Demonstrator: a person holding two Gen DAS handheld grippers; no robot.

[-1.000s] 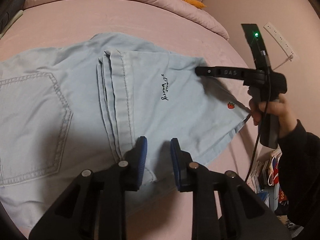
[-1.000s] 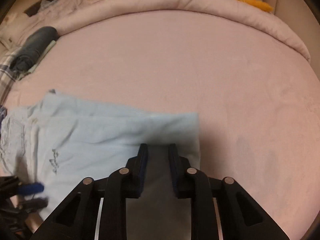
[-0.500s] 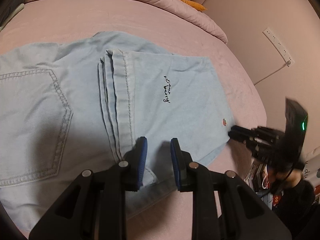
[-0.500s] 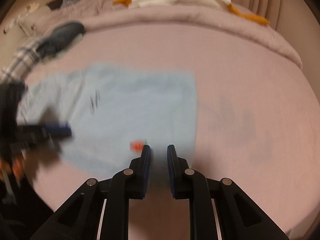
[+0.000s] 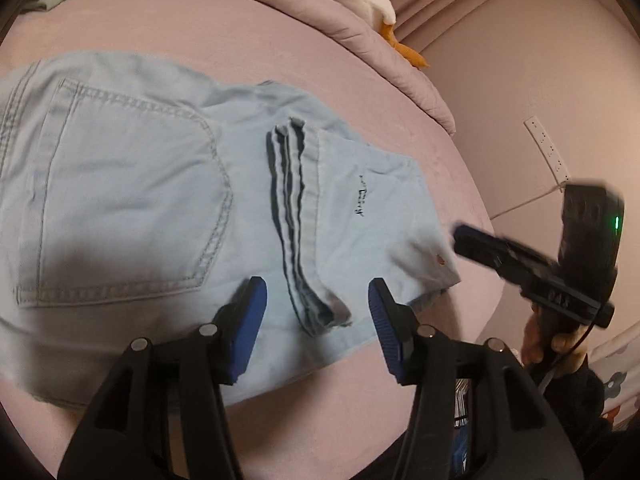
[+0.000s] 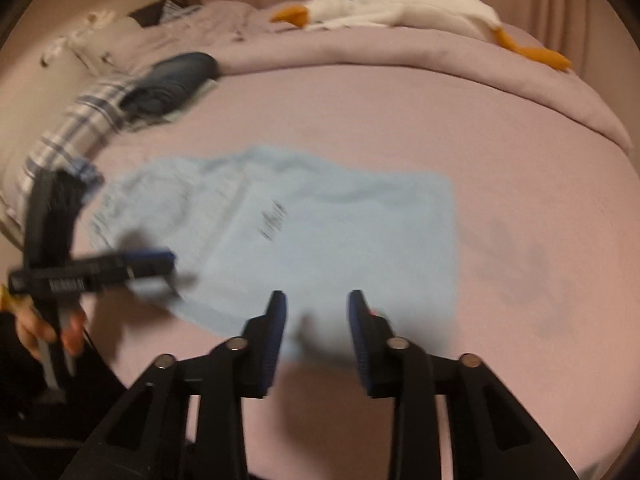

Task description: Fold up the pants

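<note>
Pants: pale blue denim, lying flat on the pink bed, legs already doubled back so the stacked hems rest just beside the back pocket.
Handling: I judge them soft, limp and light; layers may slide apart.
Left gripper: jaws have just been opening, now spread above the near end of the hems, pinching nothing.
Right gripper: jaws likewise just opening, parted over the folded corner, empty.
Hold: I'd pinch all layers at the near folded edge.
</note>
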